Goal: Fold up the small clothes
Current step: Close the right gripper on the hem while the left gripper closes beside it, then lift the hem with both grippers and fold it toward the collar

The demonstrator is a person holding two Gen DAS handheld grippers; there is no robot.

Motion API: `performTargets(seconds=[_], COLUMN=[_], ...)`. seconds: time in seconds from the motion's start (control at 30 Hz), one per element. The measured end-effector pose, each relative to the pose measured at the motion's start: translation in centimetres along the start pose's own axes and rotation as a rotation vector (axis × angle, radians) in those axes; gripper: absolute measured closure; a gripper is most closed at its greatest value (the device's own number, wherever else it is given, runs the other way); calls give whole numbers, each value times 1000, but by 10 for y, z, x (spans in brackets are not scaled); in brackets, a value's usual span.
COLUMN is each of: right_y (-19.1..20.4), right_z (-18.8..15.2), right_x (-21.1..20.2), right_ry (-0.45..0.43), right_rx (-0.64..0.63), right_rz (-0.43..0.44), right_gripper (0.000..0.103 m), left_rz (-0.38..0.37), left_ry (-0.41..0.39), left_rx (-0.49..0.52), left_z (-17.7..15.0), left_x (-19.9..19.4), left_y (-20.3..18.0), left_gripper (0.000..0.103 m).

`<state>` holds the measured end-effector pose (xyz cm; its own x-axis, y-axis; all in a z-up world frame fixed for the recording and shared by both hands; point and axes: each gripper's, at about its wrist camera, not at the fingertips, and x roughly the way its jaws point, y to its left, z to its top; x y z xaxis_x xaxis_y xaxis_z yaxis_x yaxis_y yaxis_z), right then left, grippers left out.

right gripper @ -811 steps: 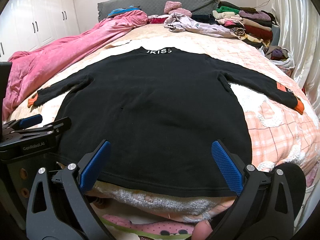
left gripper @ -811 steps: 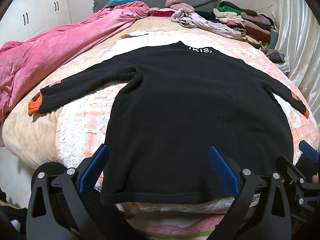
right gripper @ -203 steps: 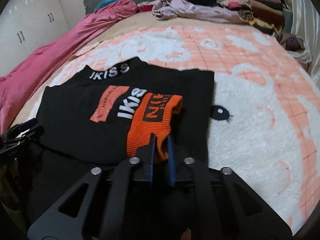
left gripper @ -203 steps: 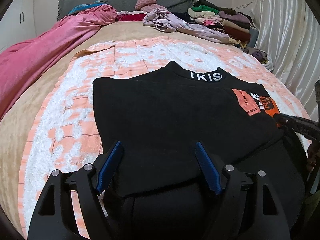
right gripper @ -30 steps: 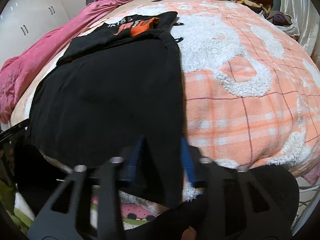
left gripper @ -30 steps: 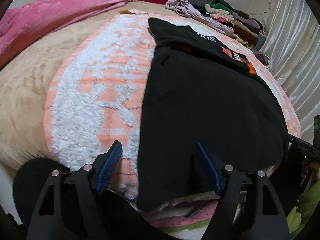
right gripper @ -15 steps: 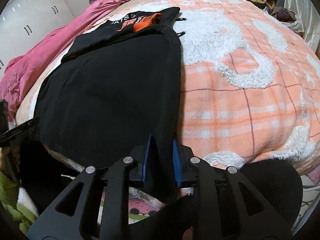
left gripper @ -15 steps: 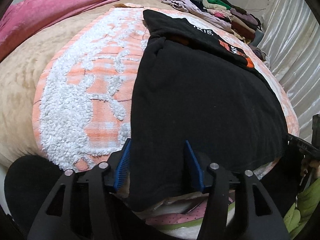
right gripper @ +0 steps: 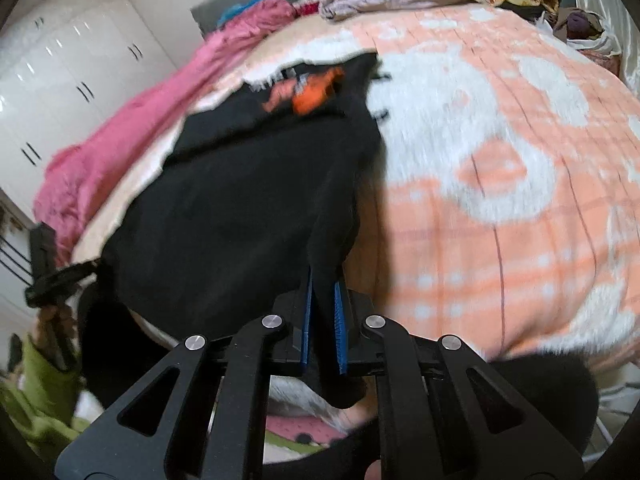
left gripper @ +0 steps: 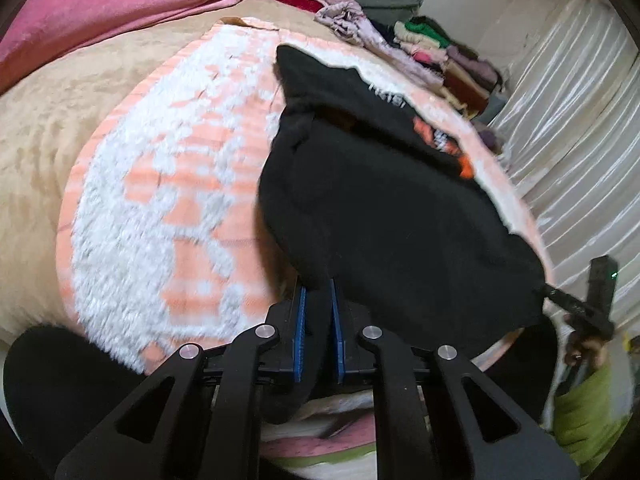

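Observation:
A black sweater [left gripper: 380, 208] with its orange-cuffed sleeves folded in lies on the bed. My left gripper [left gripper: 318, 292] pinches its near left hem corner, the blue pads closing tight on the cloth. In the right wrist view the same sweater [right gripper: 240, 208] shows, and my right gripper [right gripper: 324, 280] is closing on the near right hem corner, fabric squeezed between the pads. The hem hangs lifted off the bed between the two grippers. Each view catches the other gripper at the far corner: the right gripper [left gripper: 576, 304] and the left gripper [right gripper: 60, 280].
A peach and white fluffy blanket [left gripper: 160, 200] covers the bed under the sweater. A pink quilt [left gripper: 120, 0] lies along the left side. Piled clothes [left gripper: 440, 52] sit at the headboard end. A white curtain [left gripper: 580, 120] hangs at the right, white wardrobes [right gripper: 60, 60] at the left.
The left jaws have gone from wide open to shut on the hem corner. Both grippers have risen, lifting the sweater's bottom edge off the bed.

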<state>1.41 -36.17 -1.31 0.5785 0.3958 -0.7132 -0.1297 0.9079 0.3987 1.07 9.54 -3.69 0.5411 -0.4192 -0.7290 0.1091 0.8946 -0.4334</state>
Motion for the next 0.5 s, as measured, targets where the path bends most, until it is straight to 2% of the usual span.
performTargets(seconds=[0.27,0.5], right_y=[4,-7], right_z=[62,111], right_x=[-5,14], right_ry=[-119,-180], right_rx=[-15,15], right_rz=[43,36], right_gripper=[98,98], left_rz=[-72,-68], left_ry=[-69,-143], left_rx=[-43,-93], left_z=[52,104], left_x=[-4,8], left_y=[-5,-3], left_gripper=[93,93])
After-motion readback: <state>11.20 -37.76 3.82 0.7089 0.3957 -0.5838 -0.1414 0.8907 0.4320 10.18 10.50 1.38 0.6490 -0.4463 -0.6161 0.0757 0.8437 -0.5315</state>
